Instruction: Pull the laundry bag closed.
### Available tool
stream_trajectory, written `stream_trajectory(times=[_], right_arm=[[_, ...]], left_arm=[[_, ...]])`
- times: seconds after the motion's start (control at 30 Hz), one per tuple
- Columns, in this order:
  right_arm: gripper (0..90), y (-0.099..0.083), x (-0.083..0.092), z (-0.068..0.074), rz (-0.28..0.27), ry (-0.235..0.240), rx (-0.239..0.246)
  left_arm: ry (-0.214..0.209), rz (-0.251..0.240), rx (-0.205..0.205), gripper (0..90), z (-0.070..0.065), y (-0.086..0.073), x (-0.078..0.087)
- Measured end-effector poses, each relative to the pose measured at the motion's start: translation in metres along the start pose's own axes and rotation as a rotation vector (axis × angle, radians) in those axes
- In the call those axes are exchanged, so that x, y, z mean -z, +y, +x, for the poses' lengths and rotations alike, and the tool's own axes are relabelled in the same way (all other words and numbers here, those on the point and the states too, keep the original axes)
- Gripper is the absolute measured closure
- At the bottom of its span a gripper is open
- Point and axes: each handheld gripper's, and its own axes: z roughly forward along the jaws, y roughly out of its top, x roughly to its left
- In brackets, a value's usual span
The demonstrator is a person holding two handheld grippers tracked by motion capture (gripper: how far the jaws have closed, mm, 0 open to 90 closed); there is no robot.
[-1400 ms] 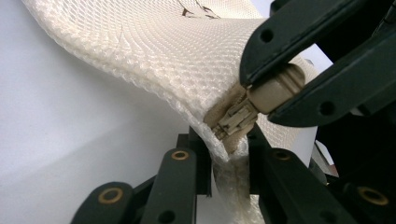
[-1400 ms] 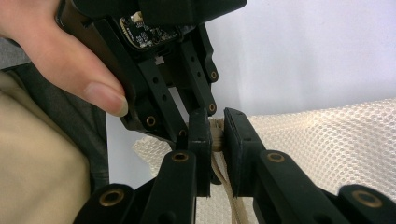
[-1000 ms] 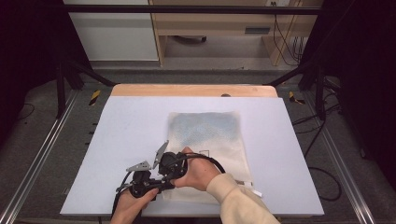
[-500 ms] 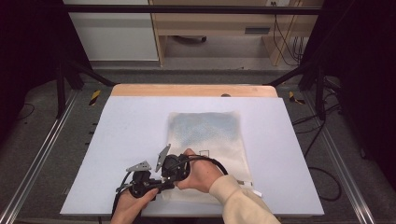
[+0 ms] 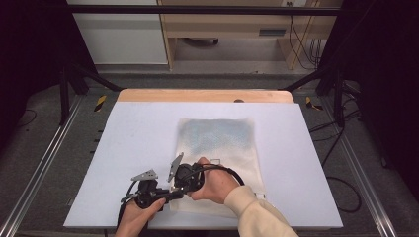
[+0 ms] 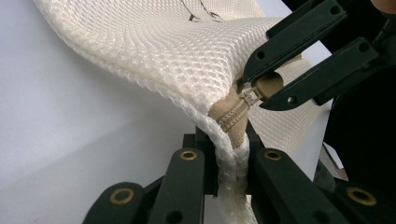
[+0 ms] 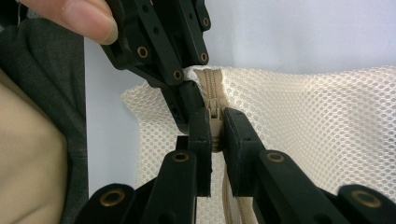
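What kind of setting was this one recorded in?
Probably a lab-style recording station, not a home: a white-covered table inside a dark metal frame, loose cables behind it, and a mesh bag laid out for hand-held grippers.

Cream mesh bag [image 5: 222, 148] lies flat on the white bench [image 5: 123, 148], near corner lifted (fabric pinched there); tan zipper [image 6: 232, 114] at that corner, its slider [image 7: 215, 116] clamped

Right arm: cream long sleeve [image 5: 257, 212]. Left tool [image 5: 165, 195], right tool [image 5: 173, 183]: black, flat linked jaws with brass-coloured rivets, grey three-cornered plates on top, black cables trailing.
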Motion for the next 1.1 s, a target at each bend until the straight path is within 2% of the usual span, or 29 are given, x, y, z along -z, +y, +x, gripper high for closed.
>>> stream_trajectory(times=[1.1], right_arm=[[82.2,-0.005,0.0014,0.0016,-0.015,0.003,0.003]], left_arm=[[0.023,0.013,-0.028,84.2,-0.0027,-0.0002,-0.0015]])
